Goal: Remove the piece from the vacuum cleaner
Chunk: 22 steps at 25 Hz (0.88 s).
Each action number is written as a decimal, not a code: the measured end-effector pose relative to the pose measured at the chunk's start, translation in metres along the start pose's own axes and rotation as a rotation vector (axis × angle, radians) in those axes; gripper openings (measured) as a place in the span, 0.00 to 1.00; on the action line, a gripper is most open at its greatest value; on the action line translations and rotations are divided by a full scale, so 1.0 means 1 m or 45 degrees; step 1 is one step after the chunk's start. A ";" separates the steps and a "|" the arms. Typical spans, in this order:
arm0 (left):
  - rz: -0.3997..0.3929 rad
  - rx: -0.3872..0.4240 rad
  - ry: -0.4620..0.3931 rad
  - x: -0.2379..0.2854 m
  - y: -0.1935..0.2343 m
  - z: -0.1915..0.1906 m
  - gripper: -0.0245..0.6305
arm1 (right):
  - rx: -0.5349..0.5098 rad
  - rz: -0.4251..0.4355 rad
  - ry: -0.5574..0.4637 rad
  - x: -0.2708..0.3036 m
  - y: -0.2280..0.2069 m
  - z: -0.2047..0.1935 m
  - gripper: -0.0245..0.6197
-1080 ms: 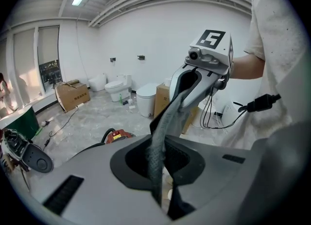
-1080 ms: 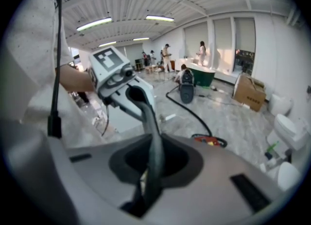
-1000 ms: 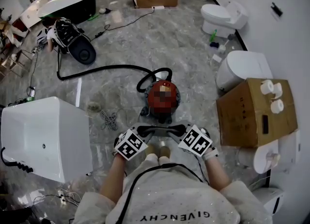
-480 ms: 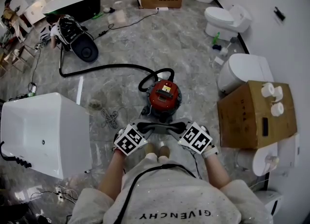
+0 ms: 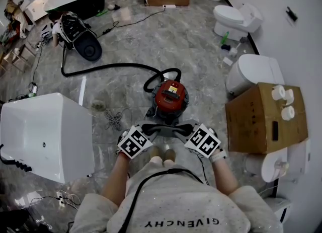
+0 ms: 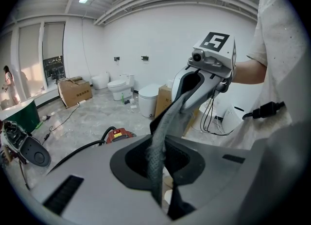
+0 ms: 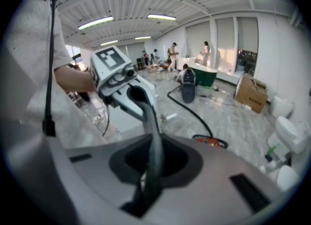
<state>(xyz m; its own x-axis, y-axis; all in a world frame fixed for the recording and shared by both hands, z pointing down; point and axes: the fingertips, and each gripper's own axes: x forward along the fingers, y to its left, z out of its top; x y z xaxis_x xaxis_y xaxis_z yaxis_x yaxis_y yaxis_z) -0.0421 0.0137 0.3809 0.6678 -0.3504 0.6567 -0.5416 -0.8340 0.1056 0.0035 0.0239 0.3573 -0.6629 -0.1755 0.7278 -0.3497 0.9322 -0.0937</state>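
The red vacuum cleaner (image 5: 170,97) stands on the marble floor just beyond my hands, with its black hose (image 5: 110,68) curling off to the left. A dark grey fabric strip (image 5: 166,129) is stretched between my two grippers, above the floor. My left gripper (image 5: 150,132) is shut on its left end and my right gripper (image 5: 184,132) on its right end. In the left gripper view the mesh strip (image 6: 158,141) runs from my own jaws up to the right gripper (image 6: 187,97). The right gripper view shows the strip (image 7: 155,146) leading to the left gripper (image 7: 145,106).
A white bathtub (image 5: 45,136) sits at the left and a cardboard box (image 5: 261,119) with paper rolls at the right. Toilets (image 5: 236,18) line the right wall. Loose cables (image 5: 113,122) lie on the floor. A black floor machine (image 5: 80,40) stands far left.
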 end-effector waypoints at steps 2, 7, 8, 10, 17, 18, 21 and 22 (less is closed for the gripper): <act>0.002 -0.004 0.001 0.000 0.000 -0.002 0.12 | -0.002 -0.006 -0.002 0.001 0.001 -0.001 0.11; 0.002 -0.011 0.008 0.003 0.000 -0.002 0.12 | 0.002 -0.008 -0.003 0.002 0.000 -0.004 0.11; 0.003 -0.012 0.008 0.003 0.000 -0.002 0.12 | 0.002 -0.008 -0.002 0.002 0.000 -0.004 0.11; 0.003 -0.016 0.007 0.003 0.000 -0.002 0.12 | -0.001 -0.010 0.000 0.002 0.000 -0.004 0.11; 0.001 -0.022 0.009 0.003 -0.001 -0.004 0.12 | -0.001 -0.007 0.004 0.003 0.001 -0.005 0.11; 0.001 -0.024 0.010 0.004 0.000 -0.005 0.12 | -0.002 -0.006 0.006 0.004 0.001 -0.005 0.11; 0.000 -0.028 0.011 0.005 0.001 -0.006 0.12 | -0.003 -0.004 0.010 0.006 0.000 -0.006 0.11; -0.001 -0.029 0.011 0.005 0.001 -0.007 0.12 | -0.002 -0.004 0.011 0.006 0.000 -0.006 0.11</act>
<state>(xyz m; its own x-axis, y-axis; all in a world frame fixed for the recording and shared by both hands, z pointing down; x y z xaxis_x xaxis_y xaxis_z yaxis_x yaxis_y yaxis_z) -0.0425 0.0137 0.3895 0.6635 -0.3461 0.6633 -0.5530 -0.8241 0.1230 0.0033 0.0244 0.3660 -0.6563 -0.1755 0.7338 -0.3504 0.9322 -0.0904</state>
